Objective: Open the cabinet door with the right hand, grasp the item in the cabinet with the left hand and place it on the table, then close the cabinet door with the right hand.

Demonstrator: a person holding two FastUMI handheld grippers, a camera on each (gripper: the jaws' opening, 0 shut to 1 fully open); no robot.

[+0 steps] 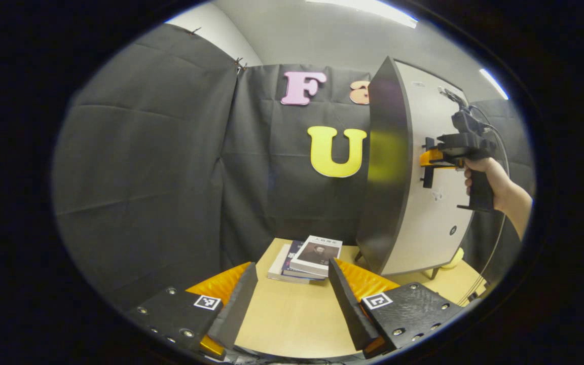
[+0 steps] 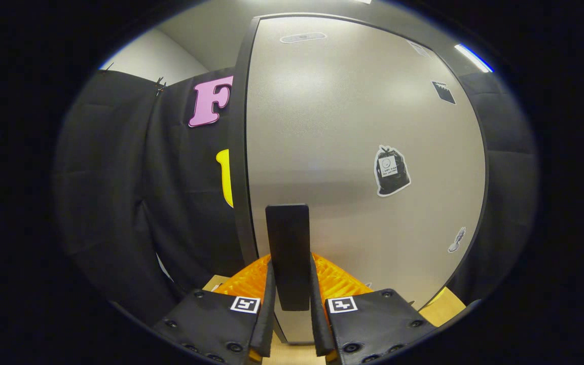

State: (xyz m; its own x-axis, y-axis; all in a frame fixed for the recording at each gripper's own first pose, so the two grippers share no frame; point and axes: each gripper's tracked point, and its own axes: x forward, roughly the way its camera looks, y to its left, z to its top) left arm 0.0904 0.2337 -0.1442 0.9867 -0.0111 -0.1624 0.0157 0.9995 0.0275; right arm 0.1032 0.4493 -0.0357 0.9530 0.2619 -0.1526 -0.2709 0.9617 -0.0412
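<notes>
A pale cabinet door (image 2: 353, 152) stands on the wooden worktop (image 1: 297, 314), its dark handle (image 2: 288, 253) clamped between the right tongs (image 2: 289, 291). A stack of books (image 1: 306, 258) lies on the worktop beyond the left tongs (image 1: 292, 294), which gape open, holding nothing.

No legible text anywhere.
</notes>
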